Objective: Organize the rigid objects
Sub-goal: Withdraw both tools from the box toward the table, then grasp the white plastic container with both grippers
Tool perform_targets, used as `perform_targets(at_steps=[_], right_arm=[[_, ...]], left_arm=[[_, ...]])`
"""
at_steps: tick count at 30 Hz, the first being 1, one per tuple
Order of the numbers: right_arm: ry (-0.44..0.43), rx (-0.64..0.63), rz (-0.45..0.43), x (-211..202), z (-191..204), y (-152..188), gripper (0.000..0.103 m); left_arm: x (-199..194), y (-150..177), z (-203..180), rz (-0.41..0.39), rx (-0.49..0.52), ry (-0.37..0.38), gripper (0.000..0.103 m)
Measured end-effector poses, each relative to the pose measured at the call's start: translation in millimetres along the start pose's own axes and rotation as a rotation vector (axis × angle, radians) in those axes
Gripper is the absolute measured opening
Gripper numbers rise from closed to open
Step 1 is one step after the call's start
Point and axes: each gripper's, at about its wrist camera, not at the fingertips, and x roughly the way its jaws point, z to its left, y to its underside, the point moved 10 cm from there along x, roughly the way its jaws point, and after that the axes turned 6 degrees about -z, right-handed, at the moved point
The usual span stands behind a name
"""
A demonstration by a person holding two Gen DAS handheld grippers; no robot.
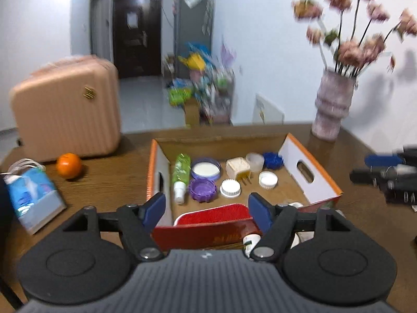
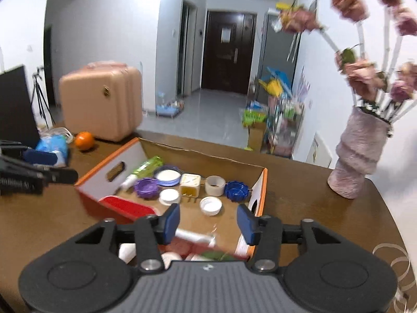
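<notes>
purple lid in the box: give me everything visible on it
The purple round plastic lid has a notched, scalloped rim and lies flat with its hollow side up, showing a ribbed inner ring. It sits on the floor of the open orange-edged cardboard box, toward the box's left side. It looks to touch the larger blue-rimmed lid with a white inside behind it, and lies right beside the green bottle's white cap. Neither pair of tongs touches it.

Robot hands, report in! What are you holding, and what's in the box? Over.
Left gripper open, empty. Right gripper open, empty. Cardboard box holds caps, green bottle, plug. Nothing between the fingers and the box.
</notes>
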Motion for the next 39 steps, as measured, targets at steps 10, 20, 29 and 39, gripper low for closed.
perform_targets(at_steps=[10, 20, 29, 39], right_arm=[[-0.044, 0.065, -0.177, -123, 60, 80, 0.063], [-0.040, 0.153, -0.098, -156, 95, 189, 0.064], [-0.022, 0.182, -0.088, -151, 89, 196, 0.064], [0.000, 0.247, -0.080, -119, 47, 185, 0.054]], left_arm=[[-112, 91, -39, -0.110, 0.018, 0.023, 0.084], [-131, 170, -55, 0.011, 0.038, 0.027, 0.084], [-117, 170, -66, 0.022, 0.043, 0.055, 0.083], [-53, 131, -104, 0.058, -0.019, 0.205, 0.064]])
